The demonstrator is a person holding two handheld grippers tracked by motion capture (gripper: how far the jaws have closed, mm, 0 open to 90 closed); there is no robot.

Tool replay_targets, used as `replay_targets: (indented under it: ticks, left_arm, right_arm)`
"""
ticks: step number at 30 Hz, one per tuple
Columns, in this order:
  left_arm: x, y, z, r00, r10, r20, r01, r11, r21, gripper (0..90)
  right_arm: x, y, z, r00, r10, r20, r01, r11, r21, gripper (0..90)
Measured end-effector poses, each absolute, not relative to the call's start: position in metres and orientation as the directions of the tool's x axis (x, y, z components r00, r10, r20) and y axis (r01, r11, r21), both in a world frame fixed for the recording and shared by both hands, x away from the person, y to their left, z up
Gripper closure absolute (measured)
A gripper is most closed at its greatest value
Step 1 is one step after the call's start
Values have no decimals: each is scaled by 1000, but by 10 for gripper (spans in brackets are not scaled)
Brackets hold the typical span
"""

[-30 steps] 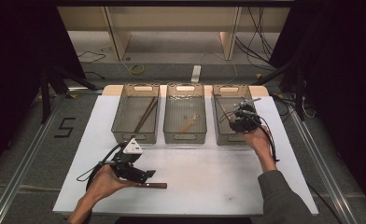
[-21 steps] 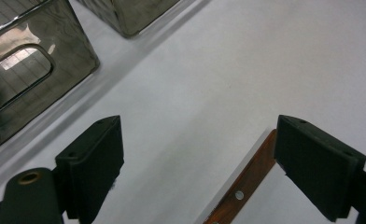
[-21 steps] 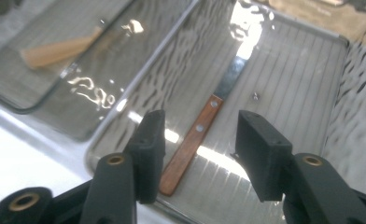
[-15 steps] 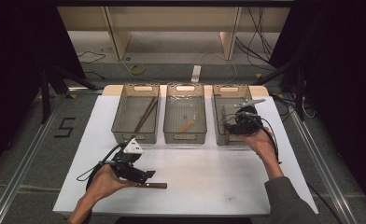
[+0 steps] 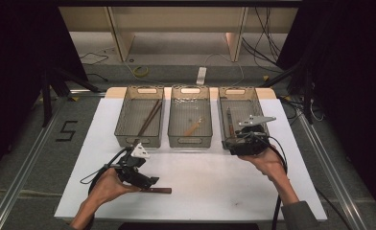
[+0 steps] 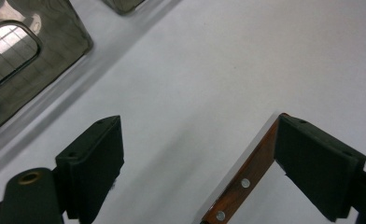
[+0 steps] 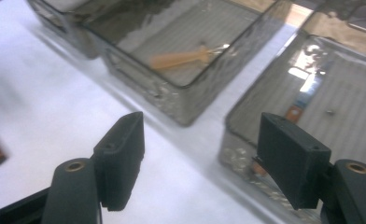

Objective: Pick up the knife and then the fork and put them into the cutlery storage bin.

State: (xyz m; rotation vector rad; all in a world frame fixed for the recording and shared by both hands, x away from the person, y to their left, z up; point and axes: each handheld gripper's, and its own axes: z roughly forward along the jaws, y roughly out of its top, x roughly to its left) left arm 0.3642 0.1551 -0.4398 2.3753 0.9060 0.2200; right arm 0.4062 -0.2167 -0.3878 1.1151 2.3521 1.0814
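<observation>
My left gripper (image 6: 197, 163) stands open around the stiff, light knife with riveted brown wooden handle (image 6: 246, 175); I would grip this less slippery handle.

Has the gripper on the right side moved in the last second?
Yes. The right gripper was over the right bin and has drawn back toward the person, to the bin's near edge. Its jaws have just been opening, with nothing between them.

Lab: aluminium rails (image 5: 23, 167), floor cables (image 5: 260, 26)
</observation>
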Motion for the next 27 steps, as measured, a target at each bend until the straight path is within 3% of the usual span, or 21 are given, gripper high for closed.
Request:
replay_targets:
  ticks: [14, 27]
  left_arm:
    - [365, 151, -447, 777, 629, -31, 564, -672, 480, 157]
    - [358, 148, -450, 824, 566, 8, 525, -769, 364, 206]
  right_arm:
    - [363, -216, -396, -717, 689, 106, 478, 375, 794, 284]
    - [347, -221, -412, -720, 686, 100, 479, 388, 787, 275]
